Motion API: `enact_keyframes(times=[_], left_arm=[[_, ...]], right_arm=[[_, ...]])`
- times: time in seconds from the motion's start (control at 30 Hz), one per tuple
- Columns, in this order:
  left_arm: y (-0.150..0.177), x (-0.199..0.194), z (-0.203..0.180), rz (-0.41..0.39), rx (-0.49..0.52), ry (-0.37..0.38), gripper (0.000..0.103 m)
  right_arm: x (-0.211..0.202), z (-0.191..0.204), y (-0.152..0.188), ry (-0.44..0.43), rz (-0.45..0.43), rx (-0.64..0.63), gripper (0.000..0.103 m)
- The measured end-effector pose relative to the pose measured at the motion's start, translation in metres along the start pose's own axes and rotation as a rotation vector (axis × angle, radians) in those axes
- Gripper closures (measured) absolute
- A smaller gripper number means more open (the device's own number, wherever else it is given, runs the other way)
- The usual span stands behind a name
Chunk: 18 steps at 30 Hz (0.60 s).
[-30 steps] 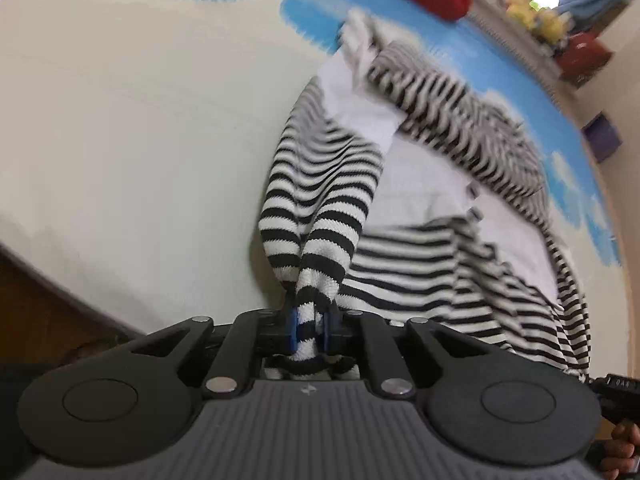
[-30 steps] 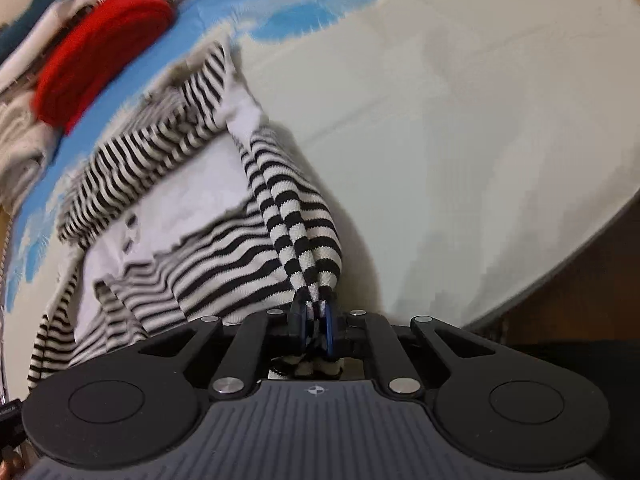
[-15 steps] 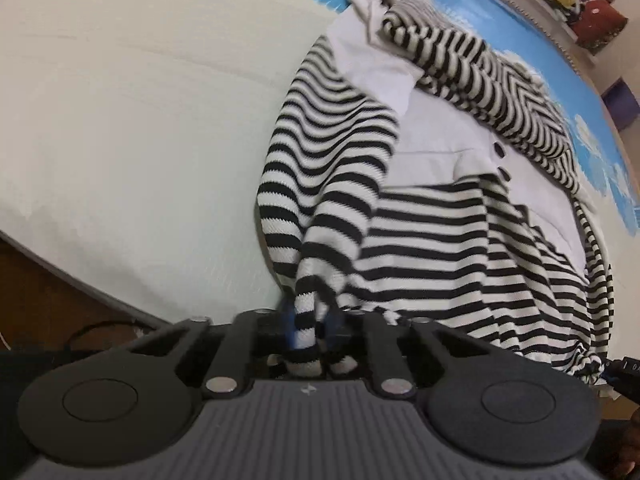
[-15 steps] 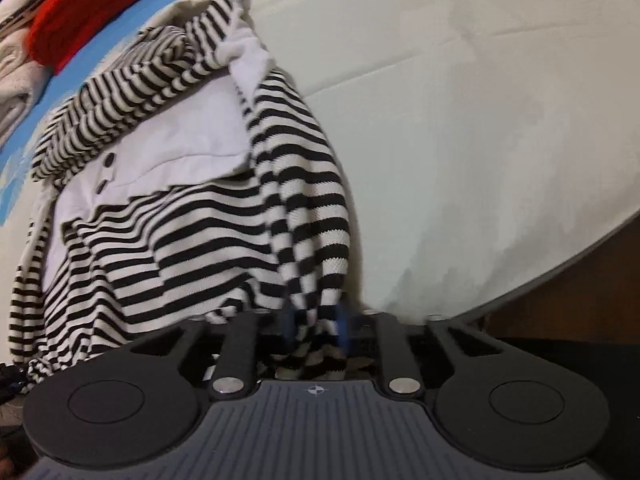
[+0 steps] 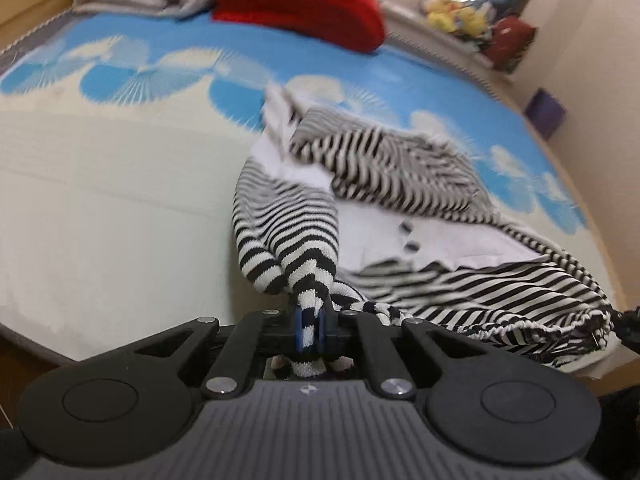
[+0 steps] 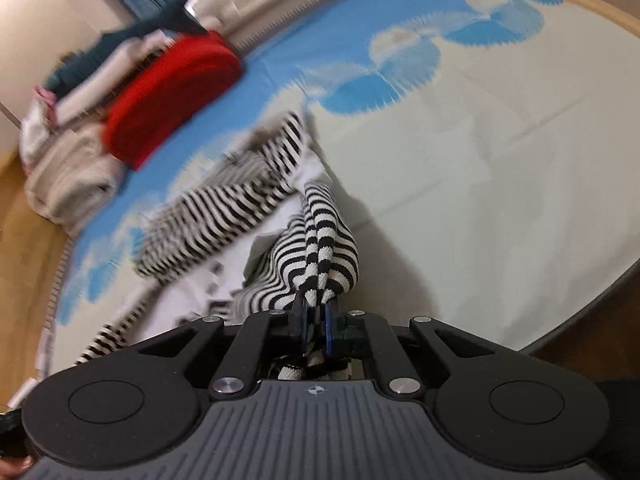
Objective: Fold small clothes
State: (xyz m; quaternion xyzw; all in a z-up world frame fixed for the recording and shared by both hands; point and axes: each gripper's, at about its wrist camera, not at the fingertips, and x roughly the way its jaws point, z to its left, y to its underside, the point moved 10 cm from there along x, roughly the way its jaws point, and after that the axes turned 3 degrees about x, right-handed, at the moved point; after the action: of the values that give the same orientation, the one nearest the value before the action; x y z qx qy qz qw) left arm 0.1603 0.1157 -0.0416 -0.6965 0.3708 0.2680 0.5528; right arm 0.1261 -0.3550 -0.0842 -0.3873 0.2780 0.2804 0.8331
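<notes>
Over blue-and-white bedding point(image 5: 120, 200), each hand-held gripper point(image 5: 308, 322) point(image 6: 315, 326) pinches the crumpled black-and-white striped garment point(image 5: 288, 220).

I can't make out the striped garment point(image 6: 224, 208) past the red cushion point(image 6: 168, 92); motion smears both. The plush toys point(image 5: 456, 16) are too blurred to identify.

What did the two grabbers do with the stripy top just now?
Both grippers, left and right, lifted the near edge of the striped top up off the bed. The left jaws squeezed tighter. Both still pinch the cloth; the red cushion hasn't moved.
</notes>
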Motion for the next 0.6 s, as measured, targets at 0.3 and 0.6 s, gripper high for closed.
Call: enact_keyframes(times=[0.3, 0.6], left_arm=[[0.012, -0.104, -0.031, -0.008, 0.061, 0.153, 0.096], [-0.01, -0.033, -0.01, 0.073, -0.018, 0.136, 0.096]], right_arm=[[-0.113, 0.012, -0.002, -0.085, -0.034, -0.015, 0.096], [-0.069, 0.0, -0.015, -0.055, 0.03, 0.024, 0.096]])
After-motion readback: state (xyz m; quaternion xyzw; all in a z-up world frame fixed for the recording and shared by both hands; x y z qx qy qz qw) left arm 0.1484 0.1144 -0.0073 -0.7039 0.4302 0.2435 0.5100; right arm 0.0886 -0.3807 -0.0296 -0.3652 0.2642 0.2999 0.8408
